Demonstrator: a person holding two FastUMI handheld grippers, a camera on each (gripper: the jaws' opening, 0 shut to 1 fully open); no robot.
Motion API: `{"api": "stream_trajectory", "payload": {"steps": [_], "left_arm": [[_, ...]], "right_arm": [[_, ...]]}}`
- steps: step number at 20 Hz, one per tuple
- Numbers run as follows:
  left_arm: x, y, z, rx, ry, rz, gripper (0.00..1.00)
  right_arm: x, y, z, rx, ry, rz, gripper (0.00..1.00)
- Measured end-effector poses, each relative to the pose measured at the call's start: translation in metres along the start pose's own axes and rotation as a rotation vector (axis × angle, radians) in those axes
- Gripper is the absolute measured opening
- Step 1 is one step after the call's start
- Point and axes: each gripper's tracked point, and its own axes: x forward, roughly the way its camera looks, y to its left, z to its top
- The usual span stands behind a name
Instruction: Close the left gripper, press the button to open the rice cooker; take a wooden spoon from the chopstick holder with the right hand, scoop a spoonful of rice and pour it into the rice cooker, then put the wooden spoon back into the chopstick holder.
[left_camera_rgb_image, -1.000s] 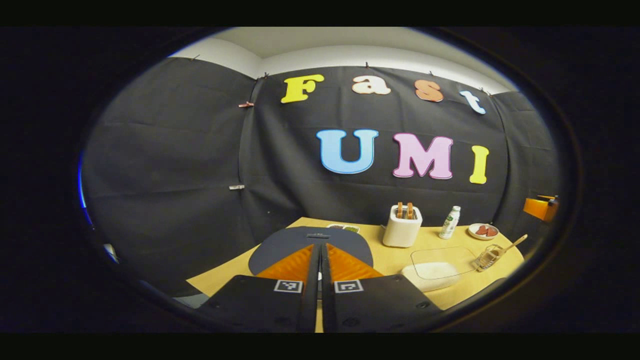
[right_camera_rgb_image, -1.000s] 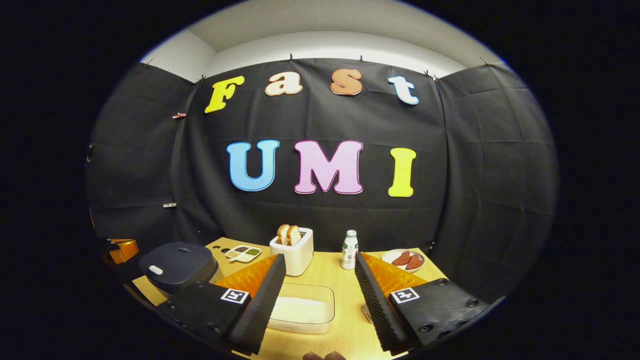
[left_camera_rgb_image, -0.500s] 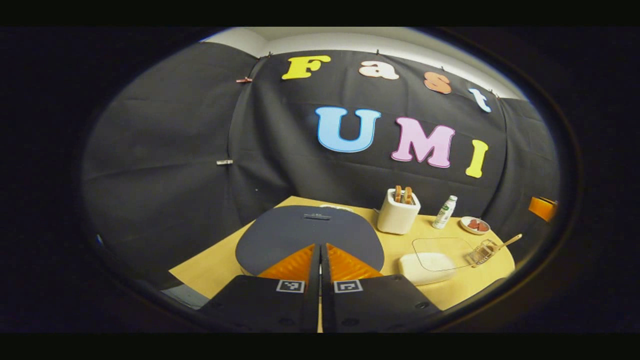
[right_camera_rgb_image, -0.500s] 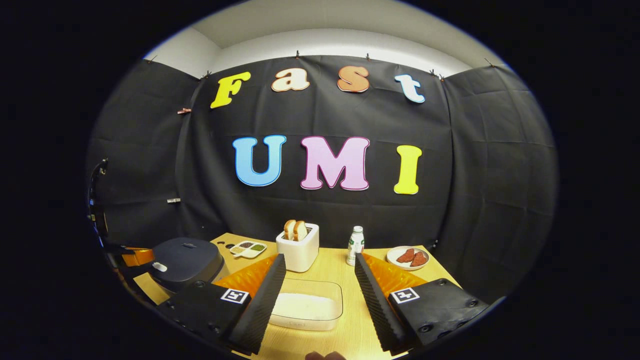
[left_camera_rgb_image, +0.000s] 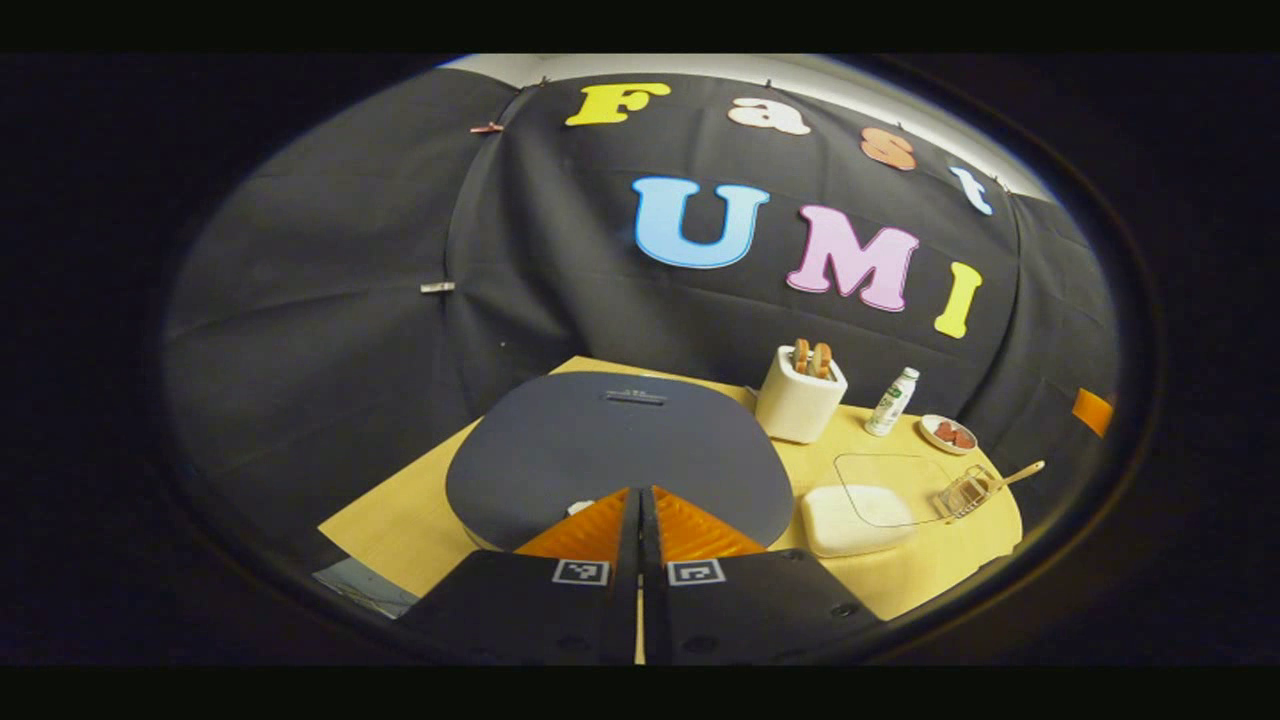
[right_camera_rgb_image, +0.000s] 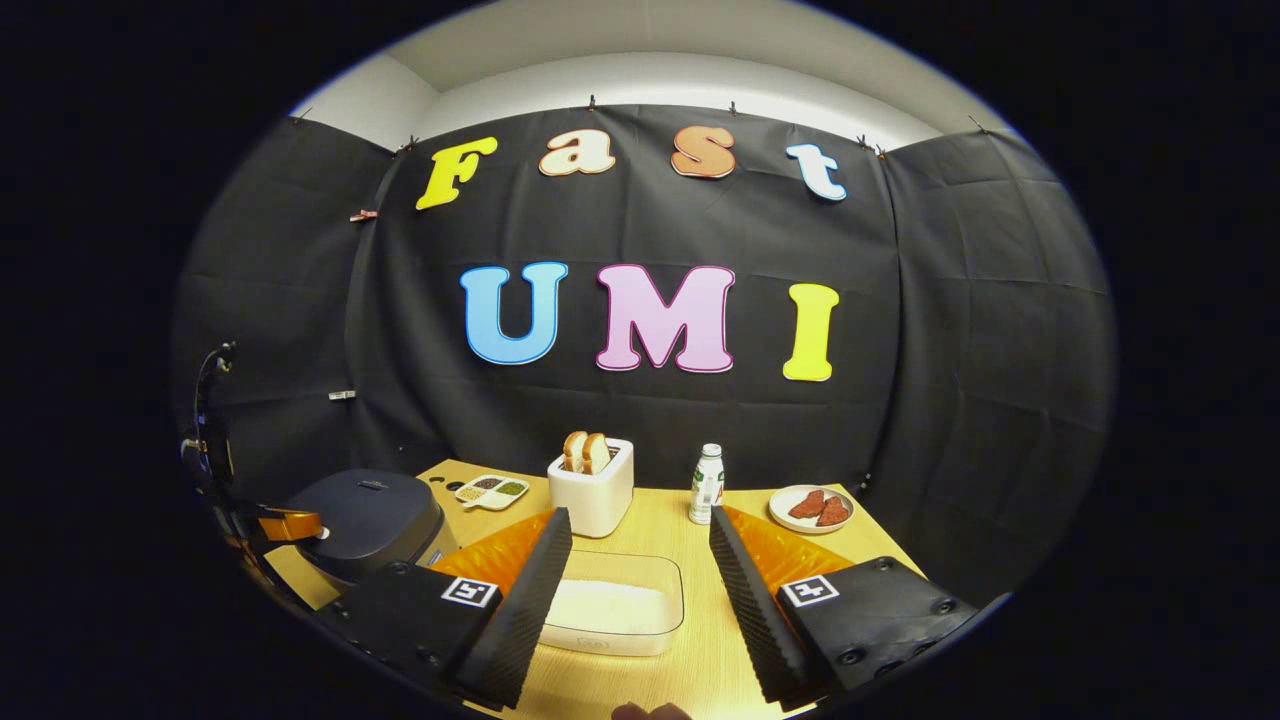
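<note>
The dark rice cooker (left_camera_rgb_image: 620, 450) stands lid down right before my left gripper (left_camera_rgb_image: 640, 492), which is shut with nothing between its fingers. Its white button (left_camera_rgb_image: 580, 507) peeks out just left of the fingertips. In the right gripper view the rice cooker (right_camera_rgb_image: 370, 515) sits at the left with the left gripper (right_camera_rgb_image: 290, 525) at its front edge. My right gripper (right_camera_rgb_image: 640, 525) hangs open above the clear box of rice (right_camera_rgb_image: 610, 610). The wooden spoon (left_camera_rgb_image: 1015, 475) lies tilted in the wire chopstick holder (left_camera_rgb_image: 965, 492), right of the rice box (left_camera_rgb_image: 860, 510).
At the back of the wooden table (left_camera_rgb_image: 400, 520) stand a white toaster (right_camera_rgb_image: 592, 485) with bread, a small bottle (right_camera_rgb_image: 707, 484) and a plate (right_camera_rgb_image: 812, 507) of red pieces. A small divided dish (right_camera_rgb_image: 492, 489) lies behind the cooker. Black cloth walls close in the booth.
My left gripper has moved down and forward over the rice cooker lid, staying shut; the white button has come into sight by its tips. The right gripper has barely moved.
</note>
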Motion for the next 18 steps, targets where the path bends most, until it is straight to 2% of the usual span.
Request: {"api": "stream_trajectory", "payload": {"steps": [1, 5, 6, 10, 18], "left_arm": [[-0.001, -0.001, 0.001, 0.009, -0.001, -0.002, 0.1], [0.0, 0.0, -0.002, 0.059, 0.007, 0.001, 0.08], [0.0, 0.0, -0.002, 0.052, 0.005, 0.0, 0.1], [0.0, 0.001, -0.005, -0.012, 0.002, -0.011, 0.08], [0.002, 0.001, -0.008, 0.001, -0.001, -0.021, 0.1]], "right_arm": [[-0.001, -0.001, 0.0, -0.001, 0.0, -0.002, 0.87], [-0.001, 0.0, -0.003, 0.006, 0.007, 0.002, 0.87], [-0.001, 0.001, -0.003, 0.01, 0.01, 0.004, 0.87], [-0.001, 0.003, -0.001, 0.011, 0.008, 0.009, 0.87], [-0.004, 0.005, -0.003, 0.014, 0.018, 0.025, 0.87]]}}
